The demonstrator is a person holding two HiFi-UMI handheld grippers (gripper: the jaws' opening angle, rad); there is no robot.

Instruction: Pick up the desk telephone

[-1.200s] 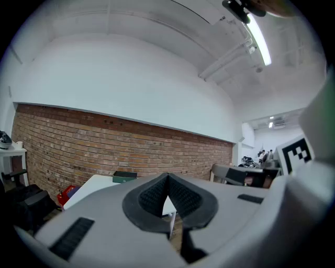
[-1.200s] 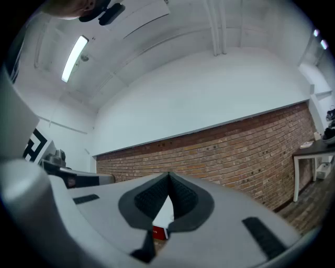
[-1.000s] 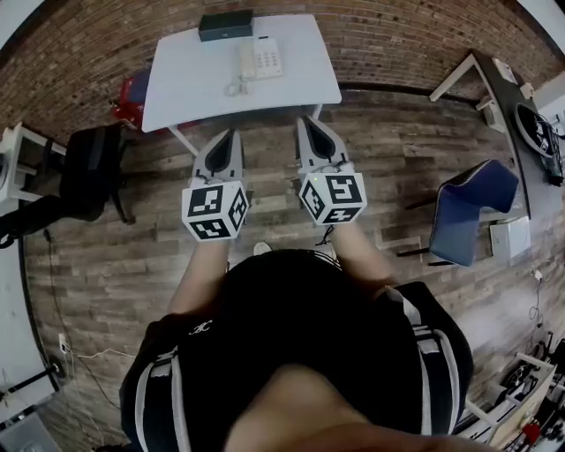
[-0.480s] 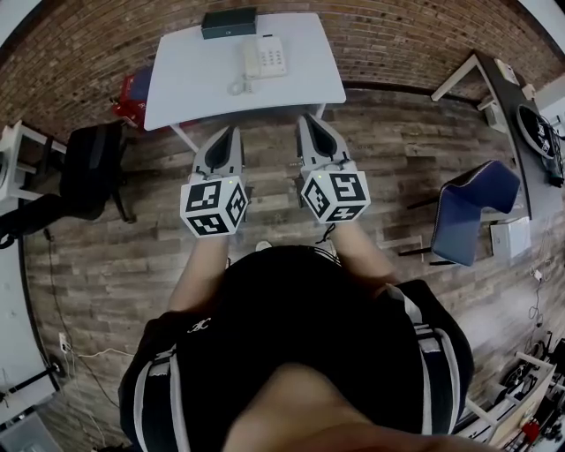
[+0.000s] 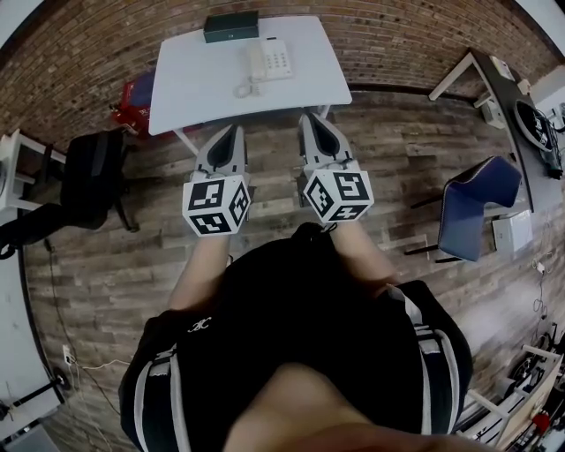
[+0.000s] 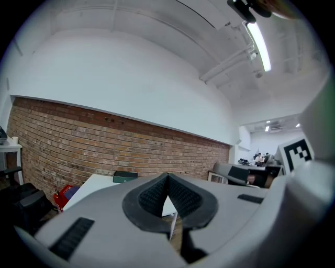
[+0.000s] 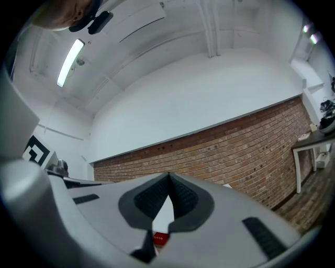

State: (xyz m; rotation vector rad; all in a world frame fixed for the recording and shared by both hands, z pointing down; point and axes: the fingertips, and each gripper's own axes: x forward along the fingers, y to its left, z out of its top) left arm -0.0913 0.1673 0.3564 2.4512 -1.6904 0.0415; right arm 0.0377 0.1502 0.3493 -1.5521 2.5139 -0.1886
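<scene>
A white desk telephone [image 5: 267, 60] with its handset on the left side and a coiled cord [image 5: 241, 88] lies near the far edge of a white table [image 5: 194, 79]. My left gripper [image 5: 231, 131] and right gripper [image 5: 311, 117] are held side by side over the wooden floor, just short of the table's near edge, and point at it. Both are shut with nothing between the jaws. In the left gripper view the shut gripper [image 6: 167, 178] hides the phone; the table [image 6: 97, 184] shows behind it. The right gripper [image 7: 168, 178] faces the brick wall.
A dark green box [image 5: 231, 26] lies on the table behind the phone. A red bag [image 5: 132, 93] sits on the floor left of the table. A black chair [image 5: 93, 172] stands at the left, a blue chair [image 5: 472, 207] and a dark desk [image 5: 521, 106] at the right.
Both grippers have moved a little forward toward the table, which now sits slightly nearer in the head view. Both stay shut.
</scene>
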